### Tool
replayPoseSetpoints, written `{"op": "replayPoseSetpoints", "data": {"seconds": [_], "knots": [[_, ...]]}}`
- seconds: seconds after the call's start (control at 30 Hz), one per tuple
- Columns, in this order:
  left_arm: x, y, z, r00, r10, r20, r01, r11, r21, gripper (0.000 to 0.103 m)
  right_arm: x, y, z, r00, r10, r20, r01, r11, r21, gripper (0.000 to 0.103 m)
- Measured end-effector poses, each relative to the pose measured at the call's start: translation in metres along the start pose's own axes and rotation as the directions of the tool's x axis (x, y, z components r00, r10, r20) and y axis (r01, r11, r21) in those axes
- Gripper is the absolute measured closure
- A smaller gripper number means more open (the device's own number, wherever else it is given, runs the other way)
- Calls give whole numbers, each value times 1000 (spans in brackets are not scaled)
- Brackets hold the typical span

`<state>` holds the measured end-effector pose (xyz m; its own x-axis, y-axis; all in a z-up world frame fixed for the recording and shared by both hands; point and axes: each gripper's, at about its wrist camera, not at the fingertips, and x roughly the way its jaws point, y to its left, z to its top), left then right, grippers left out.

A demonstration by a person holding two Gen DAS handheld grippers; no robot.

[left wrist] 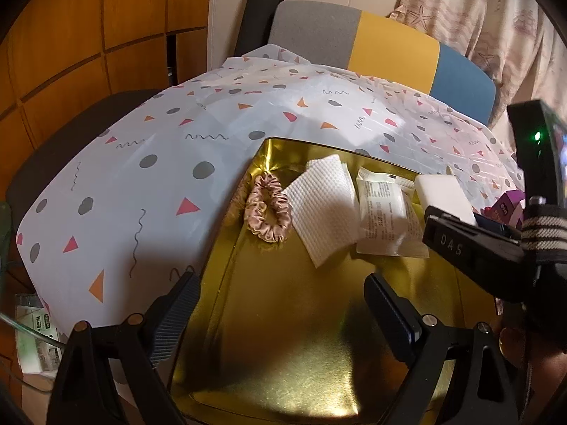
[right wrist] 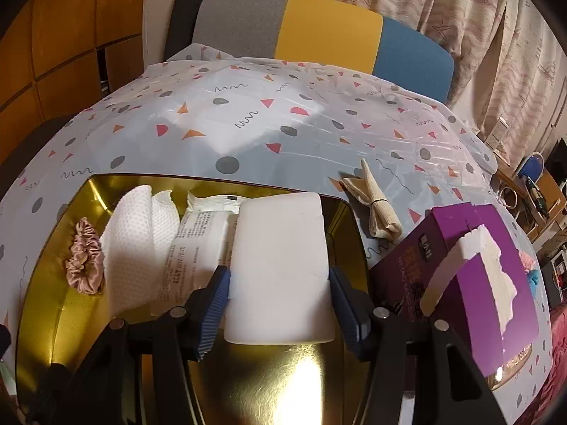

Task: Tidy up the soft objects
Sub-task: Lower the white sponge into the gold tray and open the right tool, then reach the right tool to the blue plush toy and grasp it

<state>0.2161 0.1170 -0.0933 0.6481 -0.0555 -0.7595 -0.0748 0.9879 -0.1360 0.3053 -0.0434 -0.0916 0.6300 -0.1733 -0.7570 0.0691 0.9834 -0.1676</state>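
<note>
A gold tray [left wrist: 301,318] [right wrist: 269,382] lies on the patterned tablecloth. In it lie a pink scrunchie [left wrist: 267,211] [right wrist: 85,256], a white textured cloth [left wrist: 326,205] [right wrist: 134,241] and a white packet [left wrist: 384,219] [right wrist: 198,241]. My right gripper [right wrist: 278,292] is shut on a white sponge block [right wrist: 280,269] and holds it over the tray's right part; the block also shows in the left wrist view [left wrist: 443,191]. My left gripper [left wrist: 280,310] is open and empty over the tray's near left edge.
A folded beige cloth [right wrist: 375,205] lies on the tablecloth [right wrist: 248,124] right of the tray. A purple box [right wrist: 471,276] with a white sponge piece on top stands at the right. A grey, yellow and blue chair back [right wrist: 319,32] stands behind the table.
</note>
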Motion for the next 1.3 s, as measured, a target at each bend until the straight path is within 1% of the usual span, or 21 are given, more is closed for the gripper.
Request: {"op": "replayPoseSetpoints", "data": {"seconds": [0.1, 0.17, 0.23, 0.37, 0.43, 0.47, 0.63, 0.7, 0.83, 0.93, 1.0, 1.07, 1.1, 1.17, 1.2, 1.27, 1.3], "knots": [[0, -1, -2, 1000, 1, -4, -1, 1000, 1, 9, -8, 1, 2, 1000, 9, 13, -10, 1000, 5, 46], [0, 0, -4, 1000, 9, -12, -9, 1000, -5, 9, -18, 2, 2, 999, -1, 47, 1, 1000, -3, 44], [1, 2, -4, 1000, 11, -20, -11, 1000, -15, 9, -29, 6, 3, 996, -26, 90, 28, 999, -27, 38], [-1, 6, -5, 999, 26, -20, -27, 999, -25, 9, -43, 12, 5, 989, -56, 139, 65, 996, -61, 37], [-2, 6, -5, 999, 32, -23, -32, 999, -24, 9, -42, 14, 7, 988, -85, 128, 95, 993, -73, 27], [-3, 6, -6, 999, 33, -20, -33, 999, -24, 9, -40, 12, 7, 989, -89, 118, 98, 993, -71, 27], [-4, 2, -8, 999, 36, -20, -37, 999, -13, 9, -45, -2, -2, 993, 8, 115, -9, 1000, 1, 27], [-4, 0, -9, 999, 28, -30, -29, 999, -15, 9, -52, -8, -10, 991, 48, 122, -51, 998, 22, 27], [-6, -7, -12, 999, 18, -31, -18, 1000, 1, 9, -70, -13, -26, 982, 118, 147, -121, 993, 14, 27], [-8, -11, -14, 1000, 2, -27, -2, 1000, 5, 9, -87, -19, -39, 973, 147, 180, -147, 989, -14, 27], [-9, -14, -16, 999, -14, -35, 14, 1000, 6, 7, -104, -29, -50, 962, 165, 218, -165, 986, -22, 27], [-13, -20, -19, 999, -43, -28, 44, 999, 15, 5, -119, -41, -61, 946, 199, 255, -197, 980, -31, 27], [-15, -23, -19, 998, -49, -25, 50, 999, 23, 3, -128, -49, -69, 934, 215, 285, -212, 976, -44, 27], [-19, -30, -22, 997, -78, -12, 78, 996, 40, 2, -141, -64, -83, 919, 221, 326, -212, 975, -62, 27], [-22, -35, -24, 996, -86, -8, 86, 995, 49, 2, -146, -74, -90, 916, 217, 337, -210, 976, -60, 27], [-24, -43, -28, 995, -98, -7, 99, 993, 69, 2, -152, -93, -102, 915, 196, 352, -196, 980, -37, 27], [-25, -49, -30, 994, -106, -11, 107, 991, 78, 2, -153, -109, -111, 920, 169, 354, -179, 984, -4, 27]]}}
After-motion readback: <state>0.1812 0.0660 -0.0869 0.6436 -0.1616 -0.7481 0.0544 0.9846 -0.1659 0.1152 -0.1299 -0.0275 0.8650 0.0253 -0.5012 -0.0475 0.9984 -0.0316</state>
